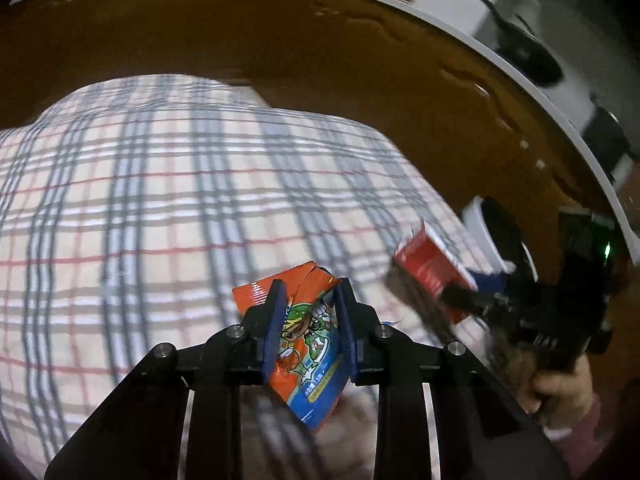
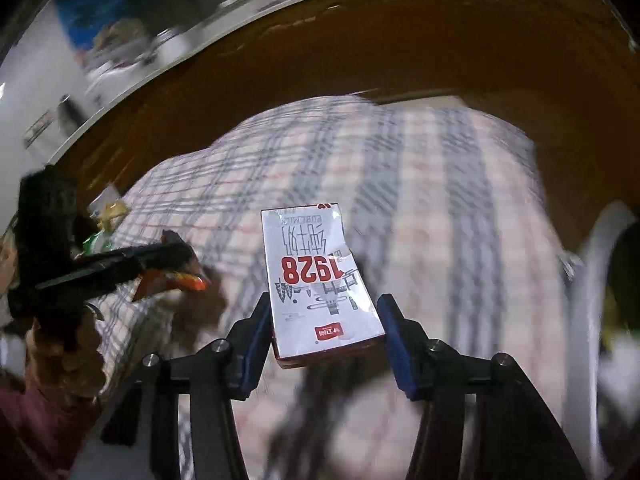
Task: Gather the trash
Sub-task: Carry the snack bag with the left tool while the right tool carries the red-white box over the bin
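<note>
Pinching a thin foil snack wrapper (image 1: 306,344) between its blue pads, the left gripper (image 1: 308,300) stands narrow at the lower centre of its own view, the packet lifted clear of the checked bedcover (image 1: 160,208). That wrapper looks nearly weightless, crinkly and slick, so it would likely slide or fold unless held across its flat middle, as it is now. The right gripper (image 2: 324,316), lower centre of the right wrist view, holds a red-and-white carton (image 2: 320,280) by its two long sides at a medium spread; the left pad clearly touches, the right one seems just at the edge. Light cardboard of this kind probably dents under a hard squeeze, and the near end is the sound place to hold. Beneath both lies the soft plaid bedding, bounded by a brown wooden bed frame (image 1: 280,40) across the top. A white bin (image 2: 592,280) shows blurred at the right edge, white walls beyond.
</note>
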Motion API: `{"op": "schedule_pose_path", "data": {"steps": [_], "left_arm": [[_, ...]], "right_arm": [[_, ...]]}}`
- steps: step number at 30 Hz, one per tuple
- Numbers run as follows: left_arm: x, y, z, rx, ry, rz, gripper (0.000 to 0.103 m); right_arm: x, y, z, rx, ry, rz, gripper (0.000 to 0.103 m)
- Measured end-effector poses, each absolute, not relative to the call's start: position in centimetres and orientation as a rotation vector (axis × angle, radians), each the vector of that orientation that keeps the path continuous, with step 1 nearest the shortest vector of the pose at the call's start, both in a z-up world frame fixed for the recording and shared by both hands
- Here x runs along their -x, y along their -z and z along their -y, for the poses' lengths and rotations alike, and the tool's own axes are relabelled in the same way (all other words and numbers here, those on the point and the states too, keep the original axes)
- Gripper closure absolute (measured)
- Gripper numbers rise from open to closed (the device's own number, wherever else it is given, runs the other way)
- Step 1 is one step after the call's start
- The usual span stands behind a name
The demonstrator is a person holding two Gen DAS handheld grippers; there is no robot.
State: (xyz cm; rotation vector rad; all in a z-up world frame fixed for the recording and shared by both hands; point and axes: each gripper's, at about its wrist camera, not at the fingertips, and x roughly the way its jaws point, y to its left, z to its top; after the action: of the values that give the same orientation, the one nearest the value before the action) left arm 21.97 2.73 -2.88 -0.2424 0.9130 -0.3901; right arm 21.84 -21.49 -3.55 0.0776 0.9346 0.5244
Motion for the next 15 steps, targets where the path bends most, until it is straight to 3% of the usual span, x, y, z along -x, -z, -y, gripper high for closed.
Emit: {"op": "schedule_pose_path", "data": {"steps": [4,8,11,15], "left_arm": [[-20.8,2.9,-0.1,0.2,0.464,-0.933,0.08],[-20.8,4.5,1.3,0.138,0.453,-0.981,0.078],[-20.1,4.6,1.1,0.121,0.424,-0.971,0.066],[-20.1,4.8,0.5,0.12,0.393,-0.971,0.056]], "right_arm": [[-18.3,4.2,23.6,-0.118,-0.378,-0.925,0.05],[-16.9,4.9,24.1,-0.164,-0.364,-0.937,0.04],[-16.5,3.9,24.3,-0.157,-0.367,-0.897,0.022],[-16.6,2.7,23.4,-0.095,-0.38,-0.852,0.022]]}}
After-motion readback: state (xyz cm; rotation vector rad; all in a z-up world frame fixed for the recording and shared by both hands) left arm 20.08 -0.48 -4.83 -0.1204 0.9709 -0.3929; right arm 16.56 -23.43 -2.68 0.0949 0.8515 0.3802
